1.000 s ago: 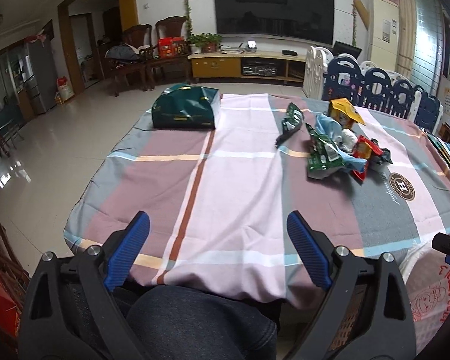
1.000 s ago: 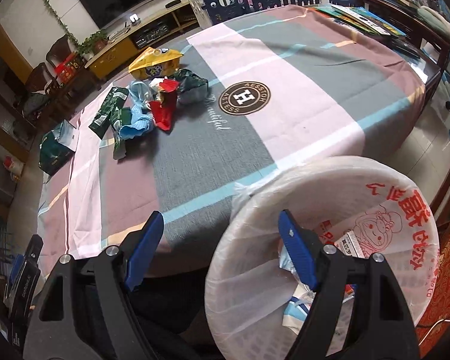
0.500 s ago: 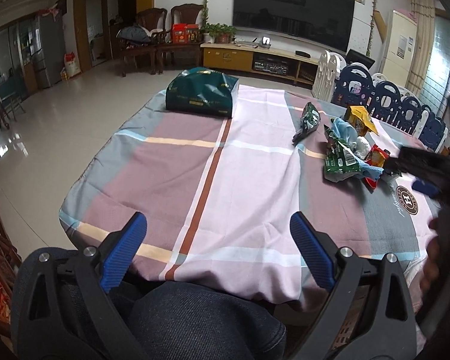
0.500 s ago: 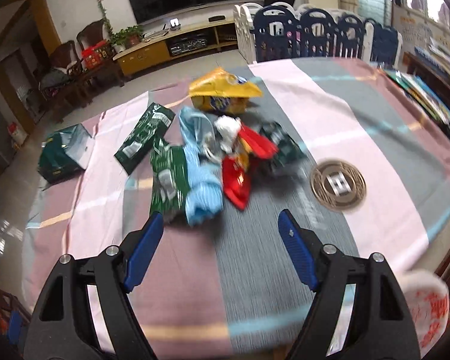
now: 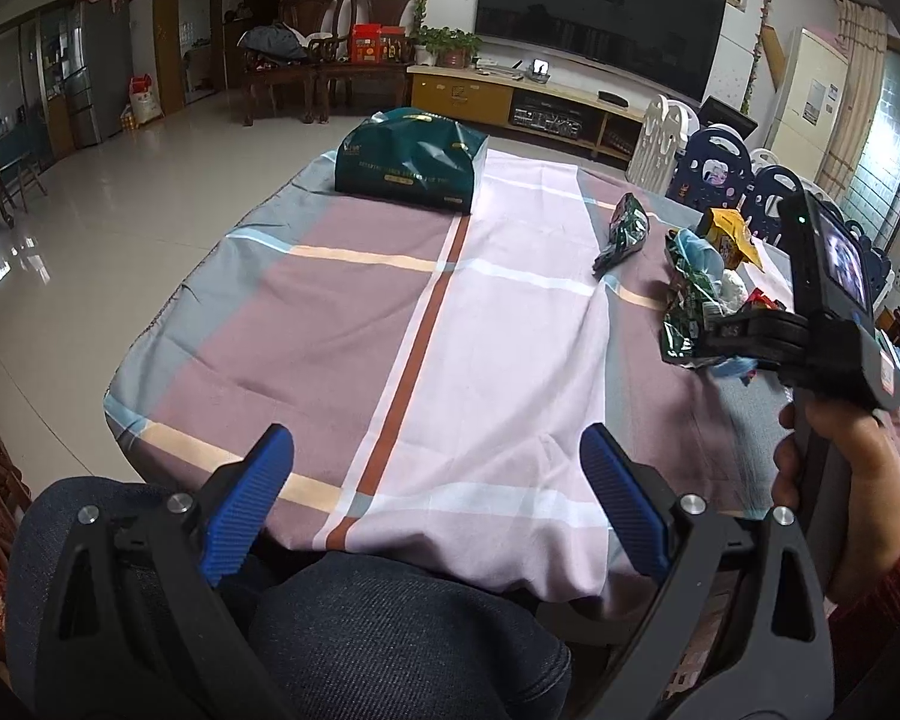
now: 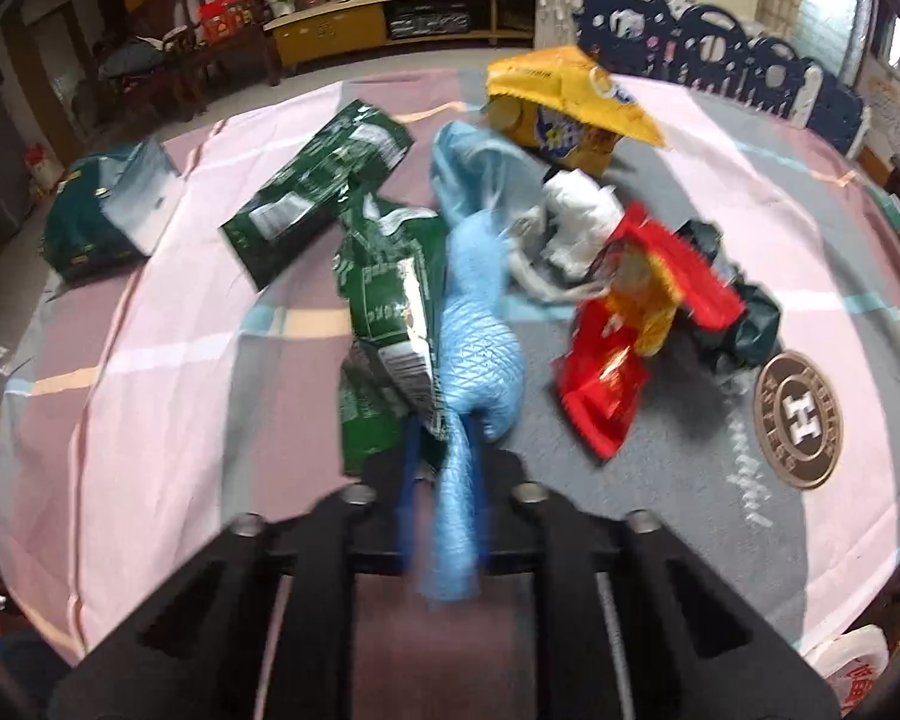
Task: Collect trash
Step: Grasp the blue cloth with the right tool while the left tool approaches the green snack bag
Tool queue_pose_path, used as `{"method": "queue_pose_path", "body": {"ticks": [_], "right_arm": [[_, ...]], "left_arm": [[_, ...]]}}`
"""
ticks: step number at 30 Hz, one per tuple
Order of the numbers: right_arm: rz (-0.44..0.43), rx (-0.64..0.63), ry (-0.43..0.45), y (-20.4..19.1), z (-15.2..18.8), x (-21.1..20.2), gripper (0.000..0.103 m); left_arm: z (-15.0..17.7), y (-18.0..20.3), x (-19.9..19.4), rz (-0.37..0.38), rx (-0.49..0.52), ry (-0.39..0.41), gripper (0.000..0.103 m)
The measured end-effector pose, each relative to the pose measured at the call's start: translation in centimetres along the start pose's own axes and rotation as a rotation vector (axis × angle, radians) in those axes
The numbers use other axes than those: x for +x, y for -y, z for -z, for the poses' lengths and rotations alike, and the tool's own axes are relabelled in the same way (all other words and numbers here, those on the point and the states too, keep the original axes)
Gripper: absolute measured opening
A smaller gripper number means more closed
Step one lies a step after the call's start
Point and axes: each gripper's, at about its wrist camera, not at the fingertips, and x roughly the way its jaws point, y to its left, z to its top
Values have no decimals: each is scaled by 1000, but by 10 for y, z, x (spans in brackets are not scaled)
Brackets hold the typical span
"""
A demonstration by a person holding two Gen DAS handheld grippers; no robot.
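A heap of trash (image 6: 570, 276) lies on the striped tablecloth (image 6: 150, 396): green wrappers (image 6: 390, 300), a light blue textured plastic bag (image 6: 480, 348), a white wad (image 6: 582, 222), red wrappers (image 6: 618, 372) and a yellow packet (image 6: 564, 102). My right gripper (image 6: 444, 462) is shut on the near end of the blue bag, which trails back between the fingers. In the left wrist view the right gripper (image 5: 720, 336) reaches into the heap (image 5: 690, 294), held by a hand (image 5: 840, 480). My left gripper (image 5: 438, 504) stands open and holds nothing, above the table's near edge.
A dark green gift bag (image 5: 408, 162) sits at the table's far left corner, and a lone green wrapper (image 5: 624, 234) lies left of the heap. A white bin liner with red print (image 6: 858, 666) shows at the lower right. A knee in jeans (image 5: 390, 630) is below my left gripper.
My right gripper swung from over the lined bin to the heap and closed on the blue bag. The left gripper dipped slightly and stayed open.
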Motion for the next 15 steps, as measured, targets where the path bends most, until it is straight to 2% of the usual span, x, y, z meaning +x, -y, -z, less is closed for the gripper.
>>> {"method": "queue_pose_path", "body": {"ticks": [4,9,10,11,12,13,15], "right_arm": [[-105,13,-18,-4,18,-15,7],[-298,-15,-107,-20,51,-33,8],[-337,-9,-122,-20,56,-36,13],[-361,13,-118,-17,60,-41,31],[-370,45,-104,-11,62,-46,43],[-365,76,-81,-5,63,-51,64],[-337,122,-21,7,65,-64,68]], "left_arm": [[0,-1,1,-7,-11,-8,96],[1,-1,4,-6,-12,-16,96],[1,-2,4,-6,-17,-18,96],[1,-3,4,-7,-21,-21,96],[1,-3,5,-8,-26,-25,96],[0,-4,6,-8,-31,-30,96],[1,-6,8,-5,-39,-43,96]]}}
